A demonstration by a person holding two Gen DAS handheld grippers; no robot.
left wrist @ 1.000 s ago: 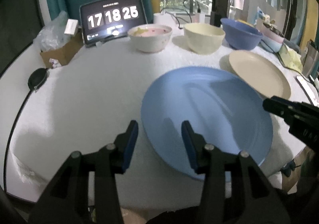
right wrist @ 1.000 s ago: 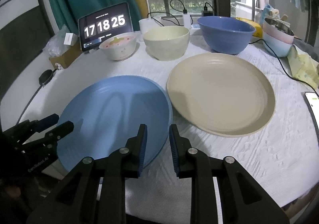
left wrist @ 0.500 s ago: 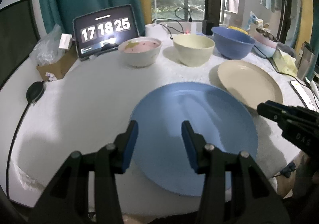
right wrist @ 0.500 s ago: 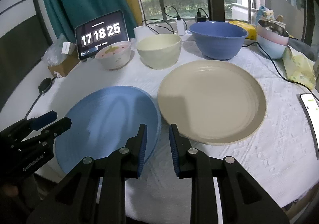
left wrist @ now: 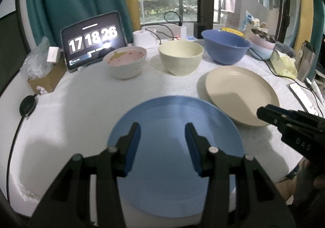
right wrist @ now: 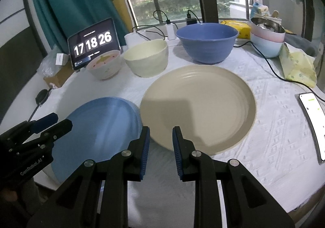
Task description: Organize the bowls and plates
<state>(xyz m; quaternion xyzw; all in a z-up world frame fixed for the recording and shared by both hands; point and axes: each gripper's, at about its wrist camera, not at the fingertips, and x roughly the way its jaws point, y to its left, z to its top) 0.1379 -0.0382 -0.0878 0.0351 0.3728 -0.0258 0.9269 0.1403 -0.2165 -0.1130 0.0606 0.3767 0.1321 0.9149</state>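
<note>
Plates, two, side by side on my surface point(right wrist: 274, 146): blue plate point(left wrist: 174, 146) under my left tongs point(left wrist: 162, 136), beige plate point(right wrist: 199, 106) ahead of my right tongs point(right wrist: 161, 140). Both tongs apart, empty. Advice: pinch one rim squarely, lift level, stack

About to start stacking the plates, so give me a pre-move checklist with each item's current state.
1. Left gripper empty, jaws apart: ok.
2. Right gripper empty, jaws narrowly apart: ok.
3. Blue plate lies flat and bare, nothing on it: ok.
4. Beige plate lies flat and bare: ok.
5. The two plates' rims lie very close; whether they touch or overlap: cannot tell.
6. White phone and its black cable lie near the beige plate's right side; clear of a lift: cannot tell.
</note>
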